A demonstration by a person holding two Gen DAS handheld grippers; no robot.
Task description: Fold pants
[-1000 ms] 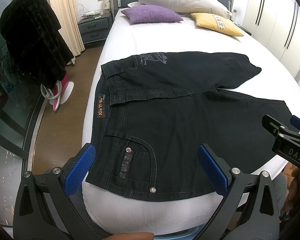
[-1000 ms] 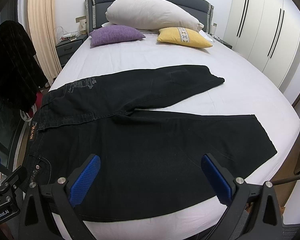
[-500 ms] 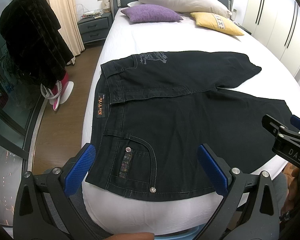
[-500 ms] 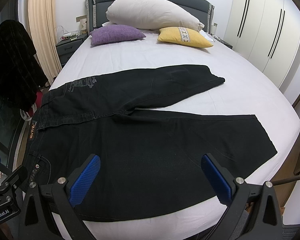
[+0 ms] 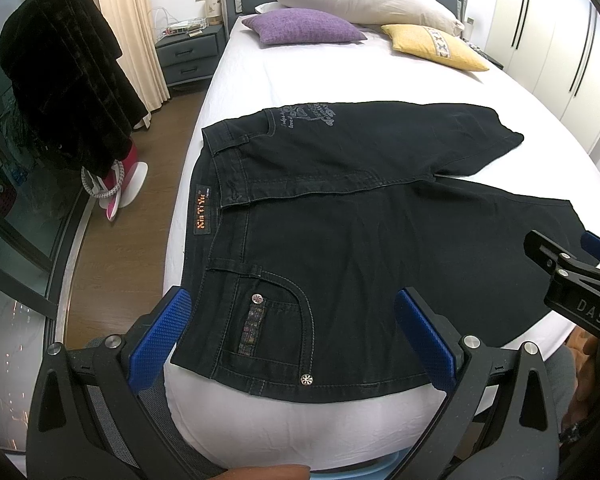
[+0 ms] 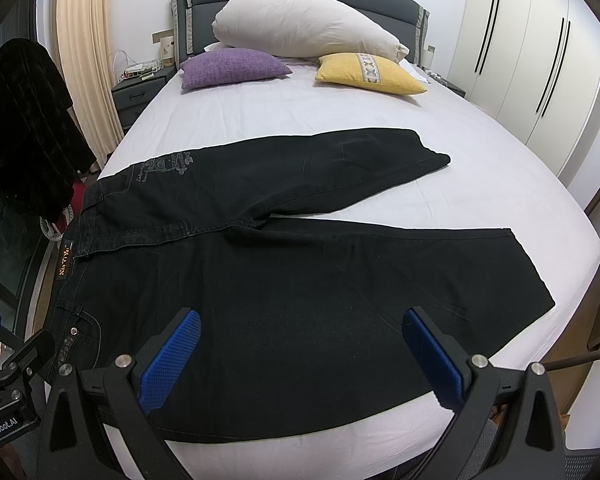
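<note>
Black jeans (image 5: 340,224) (image 6: 300,280) lie flat on the white bed (image 5: 300,64) (image 6: 340,116), waistband at the left, the two legs spread apart towards the right. An orange label and a studded back pocket (image 5: 272,328) show near the front-left corner. My left gripper (image 5: 296,332) hovers open above that pocket corner, holding nothing. Above the near leg at the bed's front edge, my right gripper (image 6: 300,352) stands open and holds nothing. Each gripper shows at the edge of the other's view.
A white pillow (image 6: 304,24), a purple cushion (image 6: 232,68) and a yellow cushion (image 6: 370,72) lie at the headboard. A dark garment (image 5: 60,92) hangs left of the bed, beside a nightstand (image 5: 188,56). White wardrobes (image 6: 540,60) line the right wall.
</note>
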